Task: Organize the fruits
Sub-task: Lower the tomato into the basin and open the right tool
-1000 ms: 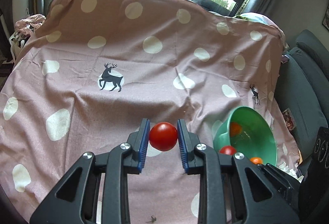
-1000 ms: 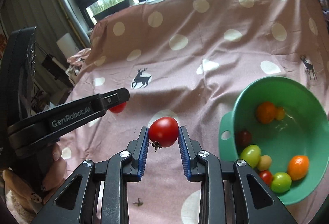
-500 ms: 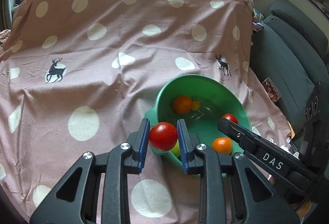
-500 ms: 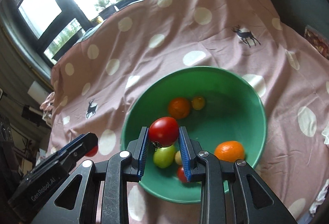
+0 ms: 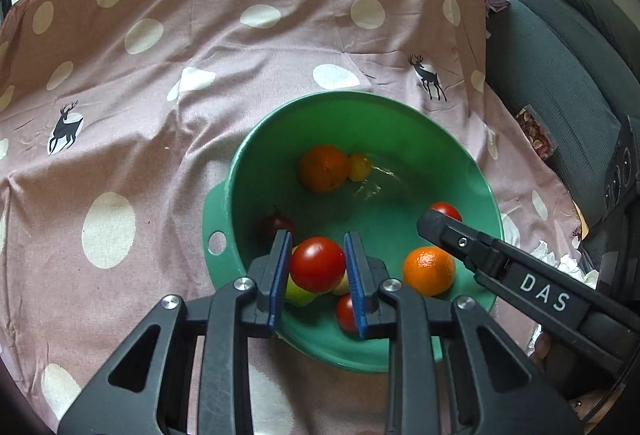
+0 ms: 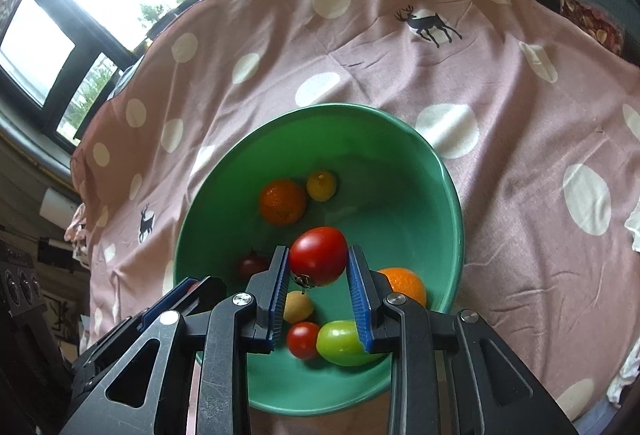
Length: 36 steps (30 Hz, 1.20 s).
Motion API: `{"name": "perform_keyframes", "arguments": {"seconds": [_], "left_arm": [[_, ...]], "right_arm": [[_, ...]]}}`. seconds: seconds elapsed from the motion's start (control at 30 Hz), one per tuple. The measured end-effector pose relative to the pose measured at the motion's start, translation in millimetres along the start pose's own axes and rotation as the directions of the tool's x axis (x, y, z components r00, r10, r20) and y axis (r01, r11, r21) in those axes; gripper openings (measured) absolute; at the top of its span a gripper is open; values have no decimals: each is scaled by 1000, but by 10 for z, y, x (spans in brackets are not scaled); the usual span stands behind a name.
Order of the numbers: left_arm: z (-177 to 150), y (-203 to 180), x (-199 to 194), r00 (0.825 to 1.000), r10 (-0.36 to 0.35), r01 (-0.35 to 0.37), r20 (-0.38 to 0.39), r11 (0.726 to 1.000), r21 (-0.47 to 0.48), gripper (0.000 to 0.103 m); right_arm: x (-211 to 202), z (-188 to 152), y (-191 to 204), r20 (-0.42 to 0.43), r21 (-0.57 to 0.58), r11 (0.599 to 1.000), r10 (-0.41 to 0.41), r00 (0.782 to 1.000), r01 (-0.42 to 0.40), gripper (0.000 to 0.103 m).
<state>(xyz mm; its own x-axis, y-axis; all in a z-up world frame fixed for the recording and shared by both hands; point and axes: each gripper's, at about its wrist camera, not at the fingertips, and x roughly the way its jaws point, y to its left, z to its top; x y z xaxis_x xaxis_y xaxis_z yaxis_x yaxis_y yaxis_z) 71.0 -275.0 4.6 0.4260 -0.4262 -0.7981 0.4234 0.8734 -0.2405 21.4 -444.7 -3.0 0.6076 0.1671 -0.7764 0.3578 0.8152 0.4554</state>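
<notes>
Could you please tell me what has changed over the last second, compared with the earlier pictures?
Both hand-held grippers, left and right, carried their red tomatoes from above the spotted cloth to over the green bowl. Both grips stayed shut; nothing was released.

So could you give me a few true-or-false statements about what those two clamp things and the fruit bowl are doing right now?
1. Each gripper holds a red tomato. True: the left gripper grips the left tomato, the right gripper the right tomato.
2. The green bowl is empty. False: it holds several fruits, including an orange.
3. Both held tomatoes hang over the bowl. True.
4. The bowl sits on bare wood. False: it sits on a pink spotted cloth.
5. The right gripper's jaws stand open and empty. False: they clamp a tomato.
</notes>
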Motion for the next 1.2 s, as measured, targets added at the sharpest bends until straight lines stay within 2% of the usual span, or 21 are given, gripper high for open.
{"name": "perform_keyframes", "arguments": {"seconds": [0.17,0.93,1.0,1.1,1.13,1.2], "left_arm": [[-24,-36,84,1000,8,-8,-25,1000,10,27],[-25,-88,125,999,26,-25,-26,999,26,26],[-26,-93,122,999,18,-17,-29,999,28,29],[-34,-115,86,1000,2,-1,-23,1000,24,40],[-39,-125,72,1000,6,-6,-21,1000,24,48],[-48,-149,30,1000,3,-3,-10,999,33,51]], "right_arm": [[34,18,-27,-9,4,1000,-1,1000,1,31],[31,30,-25,-9,-3,1000,-17,1000,17,31],[31,32,-28,-9,-3,1000,-17,1000,17,31],[29,33,-30,-13,-2,1000,-9,1000,9,32],[26,35,-37,-13,0,1000,-8,1000,8,35],[11,33,-51,-5,5,1000,-7,1000,7,43]]}}
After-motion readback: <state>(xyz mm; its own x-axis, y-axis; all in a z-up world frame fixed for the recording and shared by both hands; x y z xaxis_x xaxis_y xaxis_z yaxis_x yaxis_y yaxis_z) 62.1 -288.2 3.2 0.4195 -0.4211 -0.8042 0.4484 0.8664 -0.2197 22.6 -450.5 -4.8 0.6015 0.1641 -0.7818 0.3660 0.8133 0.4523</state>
